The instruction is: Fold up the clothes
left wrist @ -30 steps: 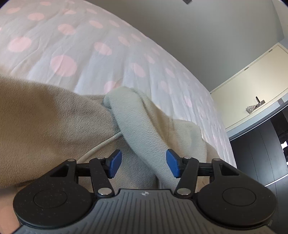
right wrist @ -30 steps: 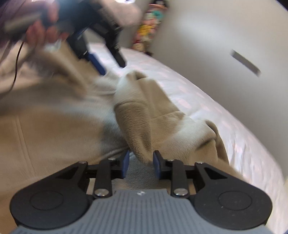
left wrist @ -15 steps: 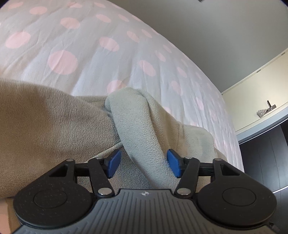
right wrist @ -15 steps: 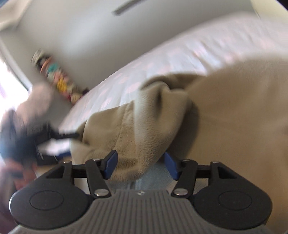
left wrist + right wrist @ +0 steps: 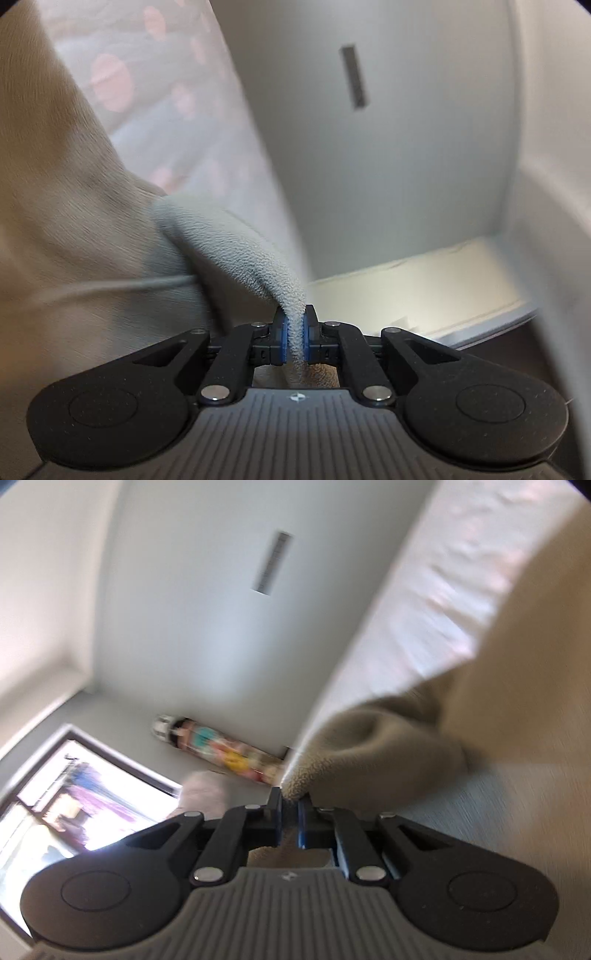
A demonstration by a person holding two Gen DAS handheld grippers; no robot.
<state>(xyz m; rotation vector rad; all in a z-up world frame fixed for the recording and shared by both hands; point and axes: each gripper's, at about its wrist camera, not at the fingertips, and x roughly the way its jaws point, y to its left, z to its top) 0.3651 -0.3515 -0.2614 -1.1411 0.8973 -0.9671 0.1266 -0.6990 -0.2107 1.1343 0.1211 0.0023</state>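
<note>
On the bed with the pink-dotted cover (image 5: 110, 81): one beige fleece garment (image 5: 74, 229), bulky, its main body spread on the cover and two edges lifted off it.

Left gripper (image 5: 294, 334): blue pads pressed together on a pale fold of the garment, which passes between them and drops out of sight behind the jaws. From the pinch the fold rises up and to the left into the body of the garment. A thin cord (image 5: 122, 288) runs across the fabric just left of the fold; whether it belongs to the garment cannot be told.

Right gripper (image 5: 290, 812): jaws closing on a rolled edge of the same garment (image 5: 369, 746). The fleece sits between the pads and appears nipped at its tip. From this pinch the cloth runs up and to the right.

Governing relation: the garment lies left of the left gripper and right of the right one in their own views, so it appears to hang between the two pinches. Any fold probably turns on both hands carrying that span together; neither is plainly nearer.

Background items: grey wall with a dark slot (image 5: 354, 77); bright window (image 5: 74, 797); a colourful object (image 5: 221, 753) against the wall, blurred.
</note>
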